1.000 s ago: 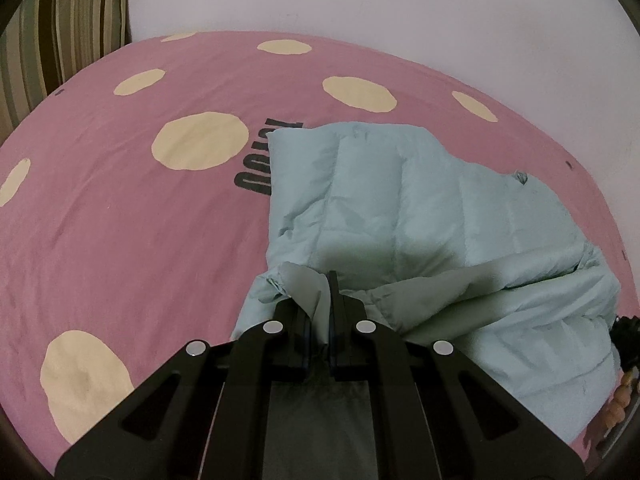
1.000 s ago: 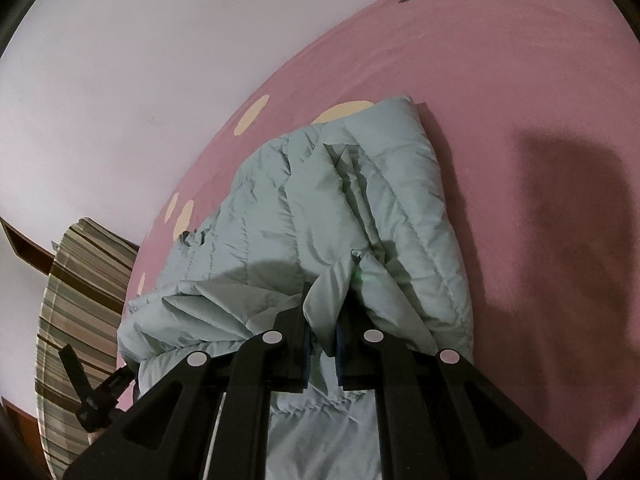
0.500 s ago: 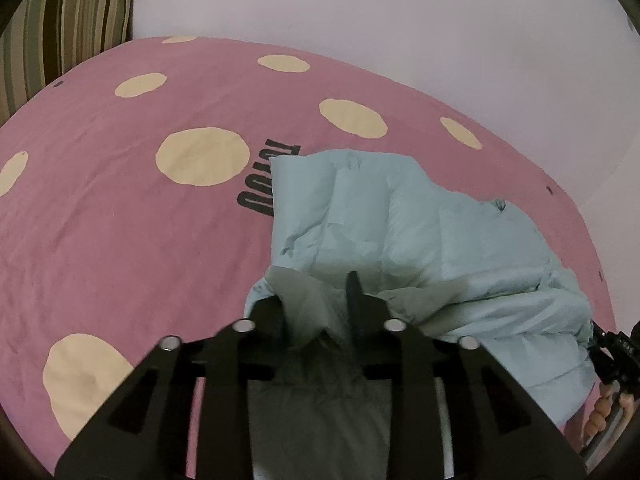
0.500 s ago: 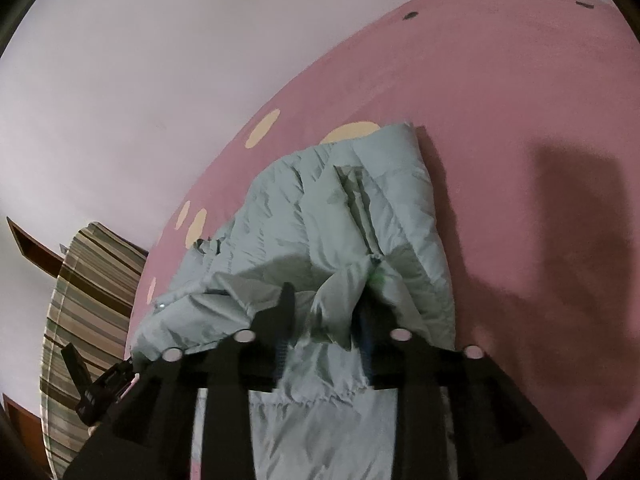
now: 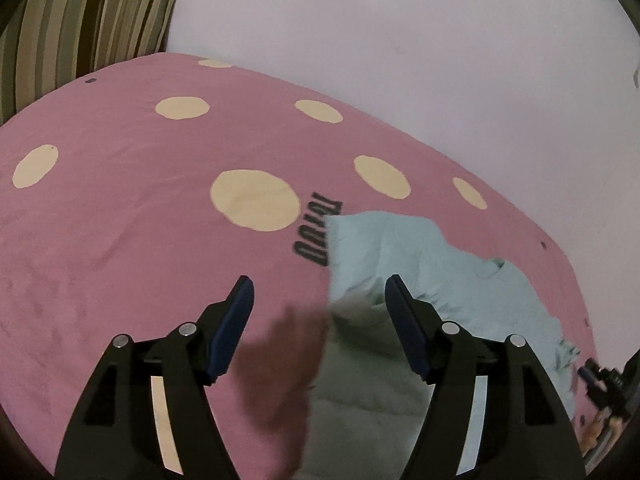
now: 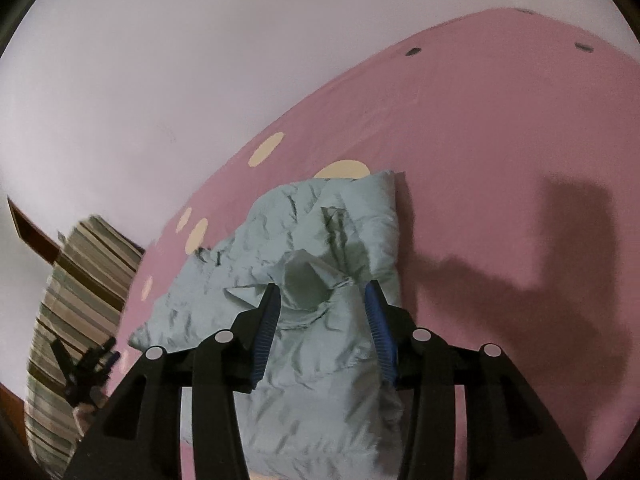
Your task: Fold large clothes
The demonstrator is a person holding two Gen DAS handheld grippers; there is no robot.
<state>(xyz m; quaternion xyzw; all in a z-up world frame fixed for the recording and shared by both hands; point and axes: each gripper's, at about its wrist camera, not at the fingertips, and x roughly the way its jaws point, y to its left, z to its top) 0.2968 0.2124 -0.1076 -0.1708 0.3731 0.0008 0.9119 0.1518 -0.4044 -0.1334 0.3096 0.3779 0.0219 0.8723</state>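
While the jacket (image 6: 320, 280) is lying bunched on the pink bed (image 5: 120, 240), both grippers' fingers are opening and gripping nothing: left gripper (image 5: 316, 300), right gripper (image 6: 322, 304). I'd be pressing that loose fold flat before regrabbing.

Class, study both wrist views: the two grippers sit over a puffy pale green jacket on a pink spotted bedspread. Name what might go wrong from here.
1. The jacket is puffy and its top flap stands bunched between the opening pads of the right gripper; it may spring back and undo the fold.
2. The left gripper, also opening, could snag the jacket's edge.
3. The jacket lies near the bedspread edge by the wall and might slip off.
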